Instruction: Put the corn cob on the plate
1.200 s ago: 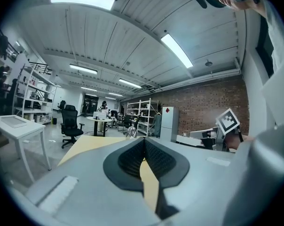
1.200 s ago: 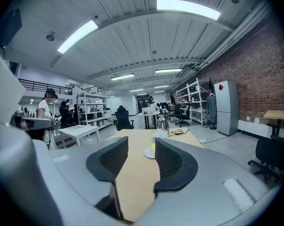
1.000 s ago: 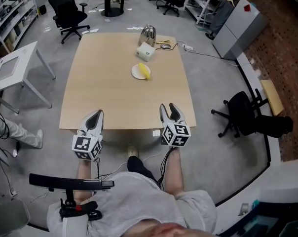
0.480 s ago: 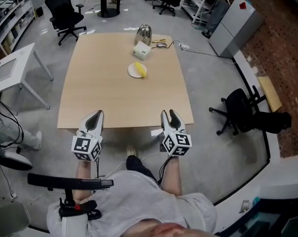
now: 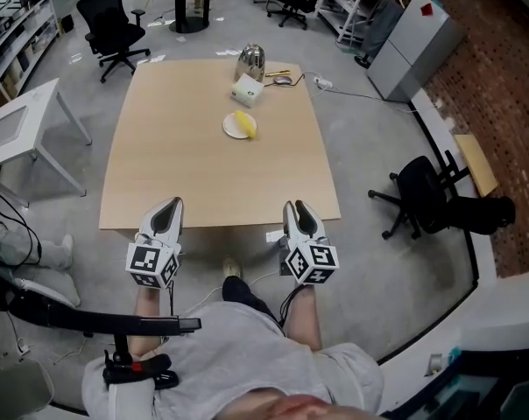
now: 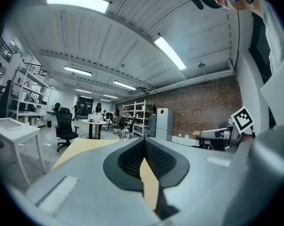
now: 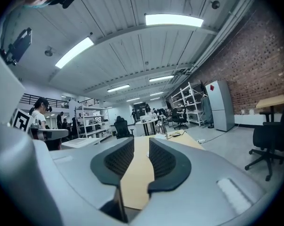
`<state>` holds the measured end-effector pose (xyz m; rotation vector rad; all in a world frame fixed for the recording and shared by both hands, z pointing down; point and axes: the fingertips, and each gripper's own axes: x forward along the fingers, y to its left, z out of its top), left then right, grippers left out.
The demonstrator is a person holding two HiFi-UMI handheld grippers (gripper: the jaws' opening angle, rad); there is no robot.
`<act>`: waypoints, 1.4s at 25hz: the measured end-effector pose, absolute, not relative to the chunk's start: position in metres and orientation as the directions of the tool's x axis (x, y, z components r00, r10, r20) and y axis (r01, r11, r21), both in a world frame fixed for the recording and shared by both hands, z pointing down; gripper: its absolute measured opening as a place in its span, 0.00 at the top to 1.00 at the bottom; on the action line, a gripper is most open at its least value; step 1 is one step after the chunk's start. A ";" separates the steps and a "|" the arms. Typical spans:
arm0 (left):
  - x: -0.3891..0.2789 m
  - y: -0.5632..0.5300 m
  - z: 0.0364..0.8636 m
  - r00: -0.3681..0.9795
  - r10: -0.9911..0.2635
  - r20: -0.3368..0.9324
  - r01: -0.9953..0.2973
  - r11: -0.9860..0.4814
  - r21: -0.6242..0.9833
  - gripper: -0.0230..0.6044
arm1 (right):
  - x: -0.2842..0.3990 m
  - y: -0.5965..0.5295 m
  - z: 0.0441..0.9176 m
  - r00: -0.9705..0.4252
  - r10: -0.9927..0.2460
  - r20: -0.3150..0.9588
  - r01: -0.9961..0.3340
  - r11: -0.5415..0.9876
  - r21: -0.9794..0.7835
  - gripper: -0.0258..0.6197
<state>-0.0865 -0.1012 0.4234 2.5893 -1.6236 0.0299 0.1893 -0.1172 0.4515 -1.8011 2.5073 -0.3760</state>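
Observation:
A yellow corn cob (image 5: pixel 246 122) lies on a small white plate (image 5: pixel 232 129) in the far half of the wooden table (image 5: pixel 203 169). Both grippers hang level off the table's near edge, far from the plate. My left gripper (image 5: pixel 169 206) has its pads together at the tips, with nothing in them (image 6: pixel 144 142). My right gripper (image 5: pixel 299 209) shows a narrow gap between its pads (image 7: pixel 141 144); its jaws are closing and nothing is between them. Neither gripper touches the table.
A metal kettle (image 5: pixel 250 59), a white box (image 5: pixel 247 89) and cables (image 5: pixel 286 79) sit at the table's far edge. A small white side table (image 5: pixel 24 125) stands at left. Black office chairs (image 5: pixel 426 195) and a grey cabinet (image 5: pixel 413 46) stand at right.
The right gripper's jaws have narrowed and it has drawn back a little towards the person. The left gripper has stayed put. The corn cob and plate have not moved on the table.

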 end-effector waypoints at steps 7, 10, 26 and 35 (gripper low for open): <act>-0.087 -0.103 0.419 0.436 -0.899 0.046 -0.899 -0.433 0.065 0.93 | 0.185 -0.114 0.443 -0.341 -0.936 0.089 -0.924 0.317 -0.215 0.83; -0.086 -0.102 0.418 0.435 -0.899 0.045 -0.900 -0.431 0.066 0.93 | 0.185 -0.113 0.444 -0.343 -0.935 0.089 -0.923 0.318 -0.214 0.86; -0.084 -0.099 0.407 0.432 -0.901 0.037 -0.902 -0.429 0.054 0.93 | 0.186 -0.105 0.448 -0.361 -0.929 0.086 -0.915 0.334 -0.225 0.95; -0.085 -0.101 0.414 0.444 -0.895 0.034 -0.895 -0.442 0.052 0.93 | 0.183 -0.104 0.450 -0.360 -0.928 0.098 -0.919 0.335 -0.208 0.95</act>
